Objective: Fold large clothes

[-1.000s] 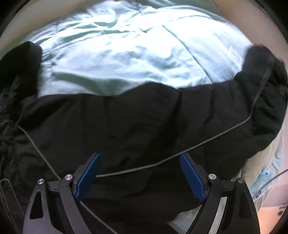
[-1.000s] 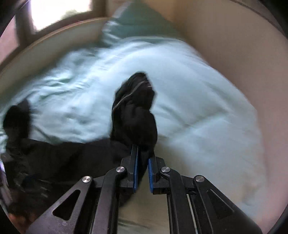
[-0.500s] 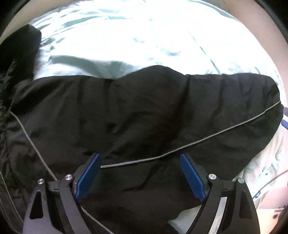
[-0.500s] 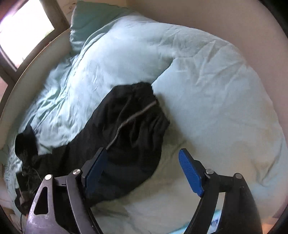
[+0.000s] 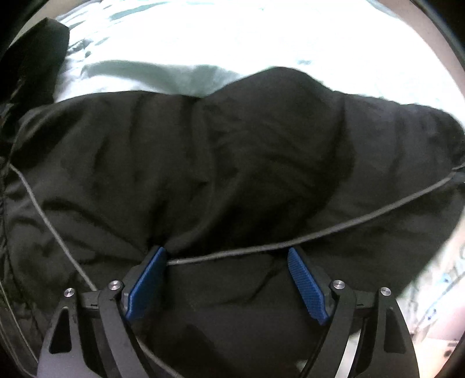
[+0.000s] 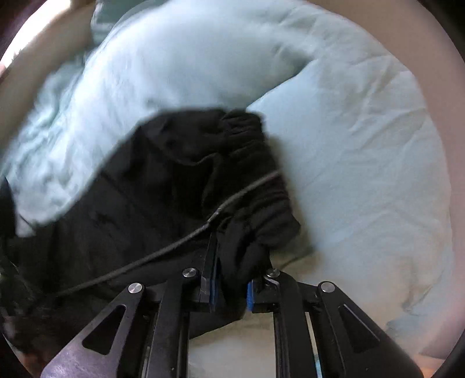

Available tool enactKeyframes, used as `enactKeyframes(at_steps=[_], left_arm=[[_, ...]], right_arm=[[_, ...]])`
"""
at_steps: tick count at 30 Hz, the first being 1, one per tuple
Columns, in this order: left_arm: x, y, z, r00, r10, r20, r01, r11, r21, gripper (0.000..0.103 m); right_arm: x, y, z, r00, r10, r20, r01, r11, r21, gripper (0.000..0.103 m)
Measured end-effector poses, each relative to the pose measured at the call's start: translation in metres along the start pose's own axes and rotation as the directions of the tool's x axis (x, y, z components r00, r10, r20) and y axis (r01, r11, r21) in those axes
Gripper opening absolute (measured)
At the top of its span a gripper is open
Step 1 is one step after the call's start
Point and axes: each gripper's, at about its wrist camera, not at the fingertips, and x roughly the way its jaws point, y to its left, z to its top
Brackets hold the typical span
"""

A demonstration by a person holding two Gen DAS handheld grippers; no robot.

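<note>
A large black garment (image 5: 232,162) with a thin grey piping line lies spread on a pale green duvet (image 5: 180,72). My left gripper (image 5: 226,279) is open, its blue pads low against the fabric on either side of the piping. In the right wrist view the same garment (image 6: 162,186) lies bunched, with a gathered elastic end (image 6: 255,151) at its far right. My right gripper (image 6: 231,279) is shut on a fold of the black fabric at the garment's near right edge.
The duvet (image 6: 348,151) covers the bed and rises in thick folds behind the garment. A pillow (image 6: 107,17) lies at the far end. A beige wall (image 6: 453,116) runs along the right side. A patterned white item (image 5: 436,293) lies at the bed's right edge.
My right gripper was shut on the garment, opened half a second ago, and has shut on a fold of it again. My left gripper has lowered onto the fabric, staying open.
</note>
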Motion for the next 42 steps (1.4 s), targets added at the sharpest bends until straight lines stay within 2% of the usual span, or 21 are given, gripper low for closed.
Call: enactKeyframes(at_steps=[2,6,8,10,13,14,15,18,19,22,25,27,30,31,33,36,38,40,42], left_arm=[[-0.024,0.016,-0.015,1.0,0.001,0.029,-0.001,1.0,-0.011,0.086],[-0.068,0.054,-0.044,0.995,-0.006,0.098,0.013,0.998,-0.068,0.086],[-0.095,0.077,-0.062,0.99,0.007,0.138,0.009,0.993,-0.114,0.086],[-0.12,0.1,-0.078,0.983,0.038,0.177,-0.01,0.987,-0.16,0.086],[-0.155,0.132,-0.091,0.971,0.087,0.221,-0.04,0.977,-0.209,0.086],[-0.17,0.147,-0.103,0.967,0.1,0.236,-0.044,0.972,-0.231,0.086],[-0.173,0.153,-0.101,0.963,0.11,0.244,-0.047,0.967,-0.249,0.086],[-0.196,0.189,-0.127,0.954,0.149,0.261,-0.062,0.947,-0.314,0.086],[-0.193,0.189,-0.13,0.952,0.158,0.262,-0.067,0.943,-0.326,0.086],[-0.209,0.22,-0.159,0.947,0.195,0.257,-0.088,0.923,-0.376,0.086],[-0.212,0.245,-0.173,0.947,0.197,0.254,-0.076,0.904,-0.421,0.086],[-0.207,0.257,-0.18,0.948,0.2,0.248,-0.074,0.895,-0.441,0.086],[-0.198,0.275,-0.188,0.956,0.189,0.225,-0.067,0.886,-0.458,0.086],[-0.194,0.279,-0.191,0.959,0.184,0.217,-0.065,0.886,-0.459,0.086],[-0.185,0.287,-0.192,0.964,0.168,0.206,-0.057,0.888,-0.457,0.086],[-0.172,0.296,-0.19,0.972,0.129,0.197,-0.026,0.891,-0.454,0.086],[-0.164,0.298,-0.185,0.975,0.094,0.202,0.006,0.895,-0.445,0.086],[-0.154,0.297,-0.176,0.976,0.032,0.215,0.062,0.906,-0.42,0.086],[-0.142,0.292,-0.164,0.975,-0.045,0.22,0.13,0.912,-0.389,0.086]], right_arm=[[-0.02,0.015,-0.002,0.999,0.009,0.048,-0.006,0.998,-0.056,0.016],[-0.077,0.057,-0.014,0.981,0.143,0.133,-0.118,0.977,-0.18,0.016],[-0.101,0.086,-0.024,0.963,0.232,0.136,-0.192,0.947,-0.258,0.016],[-0.118,0.129,-0.041,0.939,0.327,0.11,-0.273,0.898,-0.346,0.016],[-0.132,0.191,-0.074,0.918,0.391,0.059,-0.322,0.825,-0.465,0.016],[-0.135,0.211,-0.088,0.916,0.399,0.041,-0.329,0.805,-0.493,0.016],[-0.135,0.233,-0.097,0.913,0.407,0.02,-0.339,0.786,-0.518,0.016],[-0.133,0.3,-0.131,0.894,0.444,-0.063,-0.39,0.701,-0.597,0.016],[-0.133,0.318,-0.143,0.891,0.446,-0.084,-0.398,0.679,-0.617,0.016],[-0.132,0.373,-0.179,0.882,0.444,-0.154,-0.424,0.608,-0.672,0.016],[-0.111,0.441,-0.21,0.871,0.438,-0.223,-0.455,0.544,-0.705,0.023],[-0.096,0.468,-0.224,0.867,0.417,-0.272,-0.473,0.518,-0.713,0.023],[-0.054,0.51,-0.246,0.866,0.368,-0.339,-0.494,0.515,-0.701,0.028],[-0.039,0.52,-0.25,0.867,0.347,-0.357,-0.495,0.521,-0.695,0.04],[-0.011,0.534,-0.256,0.86,0.306,-0.408,-0.51,0.531,-0.676,0.051],[-0.001,0.533,-0.259,0.849,0.316,-0.423,-0.528,0.51,-0.679,0.053],[-0.015,0.522,-0.253,0.821,0.366,-0.439,-0.571,0.48,-0.667,0.053],[-0.042,0.5,-0.242,0.797,0.435,-0.418,-0.595,0.452,-0.665,0.054],[-0.065,0.476,-0.232,0.783,0.486,-0.388,-0.605,0.449,-0.658,0.057]])
